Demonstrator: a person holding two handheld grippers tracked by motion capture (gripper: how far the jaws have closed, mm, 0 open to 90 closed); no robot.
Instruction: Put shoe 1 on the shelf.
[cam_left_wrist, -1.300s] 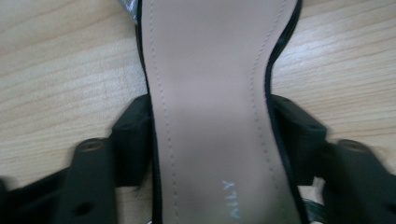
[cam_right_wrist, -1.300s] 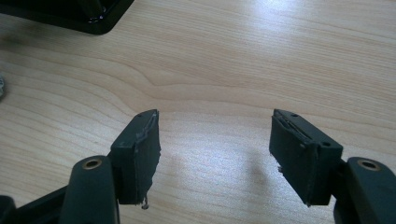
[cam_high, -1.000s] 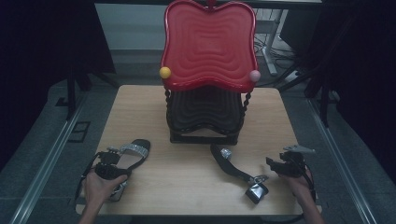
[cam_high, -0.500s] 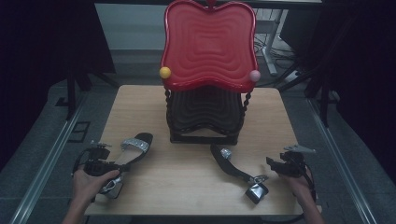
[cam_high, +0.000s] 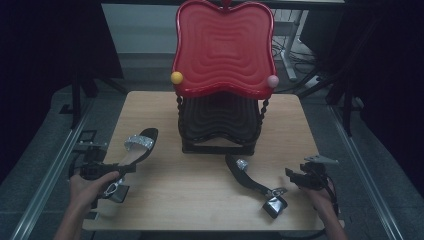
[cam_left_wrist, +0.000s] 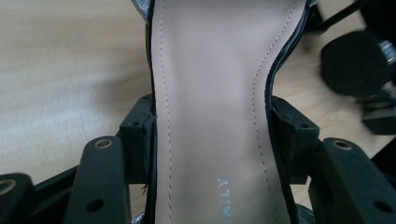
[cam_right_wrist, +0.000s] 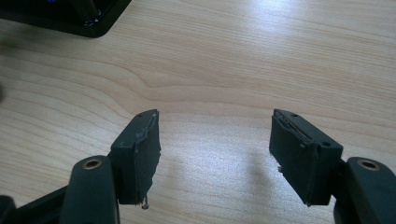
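Sandal (cam_high: 134, 152) at the near left of the surface (cam_high: 200, 200) is clamped across its sole by the left tongs (cam_left_wrist: 210, 135). Right tongs (cam_right_wrist: 215, 149) stand wide, holding nothing, near right.

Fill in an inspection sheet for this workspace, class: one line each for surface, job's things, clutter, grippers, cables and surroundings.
Surface: wooden table, bare between items.
Job's things: left sandal lifted at an angle; right sandal lying on the table; black shoe rack with red top shelf.
Clutter: nothing seen.
Grippers: left gripper clamped across the left sandal's sole; right gripper open over bare wood.
Cables: one trails from the right gripper.
Surroundings: dark floor, metal rails beside the table.
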